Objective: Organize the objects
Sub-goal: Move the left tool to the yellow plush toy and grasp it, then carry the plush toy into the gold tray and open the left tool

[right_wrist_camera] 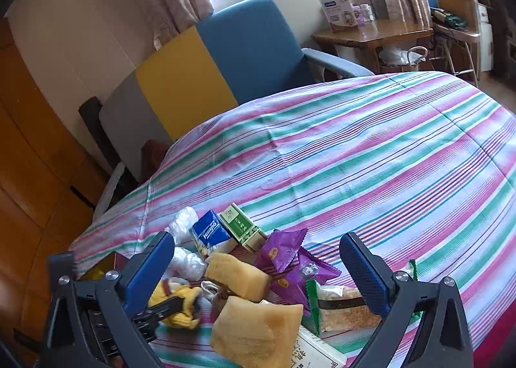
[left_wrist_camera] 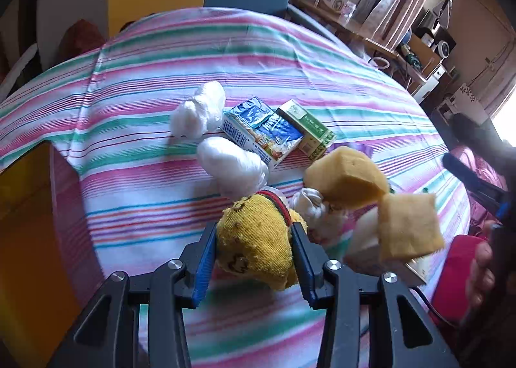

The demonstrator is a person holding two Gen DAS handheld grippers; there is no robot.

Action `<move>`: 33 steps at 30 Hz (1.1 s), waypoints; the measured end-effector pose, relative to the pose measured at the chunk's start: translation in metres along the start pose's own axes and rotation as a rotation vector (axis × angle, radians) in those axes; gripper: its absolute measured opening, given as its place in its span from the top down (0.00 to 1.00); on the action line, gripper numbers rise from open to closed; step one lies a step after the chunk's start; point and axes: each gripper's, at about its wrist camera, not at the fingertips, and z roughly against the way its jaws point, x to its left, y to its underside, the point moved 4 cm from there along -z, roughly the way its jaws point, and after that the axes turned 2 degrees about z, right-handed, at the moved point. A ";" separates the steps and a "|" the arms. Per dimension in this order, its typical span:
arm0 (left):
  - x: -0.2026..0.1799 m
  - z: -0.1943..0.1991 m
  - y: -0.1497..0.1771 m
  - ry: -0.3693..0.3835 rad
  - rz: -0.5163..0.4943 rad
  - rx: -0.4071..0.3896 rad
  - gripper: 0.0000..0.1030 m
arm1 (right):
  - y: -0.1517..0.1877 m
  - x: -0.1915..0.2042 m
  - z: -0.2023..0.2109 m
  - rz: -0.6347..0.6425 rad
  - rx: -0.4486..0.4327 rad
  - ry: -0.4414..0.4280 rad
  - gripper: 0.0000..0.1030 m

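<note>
My left gripper (left_wrist_camera: pixel 254 232) is shut on a yellow knitted sock (left_wrist_camera: pixel 258 239), low over the striped cloth (left_wrist_camera: pixel 145 110); the sock also shows in the right wrist view (right_wrist_camera: pixel 180 300). My right gripper (right_wrist_camera: pixel 258 255) is open and empty, hovering above the pile. The pile holds two yellow sponges (left_wrist_camera: pixel 346 174) (left_wrist_camera: pixel 409 226), a blue tissue pack (left_wrist_camera: pixel 267 132), a green box (left_wrist_camera: pixel 306 129), white plastic-wrapped bundles (left_wrist_camera: pixel 232 161) and purple snack packets (right_wrist_camera: pixel 290 255). The sponges also show in the right wrist view (right_wrist_camera: pixel 237 274) (right_wrist_camera: pixel 258 329).
A green-edged cracker pack (right_wrist_camera: pixel 342 306) and a white printed box (right_wrist_camera: pixel 317 352) lie at the pile's near edge. A blue armchair (right_wrist_camera: pixel 254 45) and yellow panel (right_wrist_camera: pixel 180 77) stand beyond the bed. A wooden desk (right_wrist_camera: pixel 371 32) is at the back right.
</note>
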 end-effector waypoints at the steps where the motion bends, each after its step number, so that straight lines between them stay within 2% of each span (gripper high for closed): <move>1: 0.001 0.009 0.004 0.004 0.001 -0.014 0.57 | 0.001 0.002 -0.001 0.009 0.007 0.000 0.00; 7: 0.005 0.055 0.025 -0.013 -0.019 -0.083 0.57 | 0.012 0.011 -0.014 0.069 0.089 0.002 0.00; 10: 0.014 0.073 0.033 -0.016 0.000 -0.103 0.57 | 0.023 0.019 -0.023 0.099 0.173 -0.032 0.00; 18: 0.047 0.116 0.053 -0.041 0.049 -0.174 0.57 | 0.043 0.038 -0.012 0.224 0.246 0.072 0.00; 23: 0.088 0.134 0.069 -0.086 0.111 -0.201 0.57 | 0.062 0.032 -0.020 0.255 0.315 0.143 0.01; 25: 0.118 0.142 0.075 -0.125 0.155 -0.207 0.57 | 0.069 0.028 -0.023 0.274 0.326 0.198 0.36; 30: 0.207 0.167 0.086 -0.229 0.311 -0.240 0.57 | 0.068 0.023 -0.022 0.265 0.300 0.185 0.38; 33: 0.243 0.174 0.089 -0.284 0.344 -0.247 0.57 | 0.065 0.021 -0.021 0.242 0.293 0.160 0.37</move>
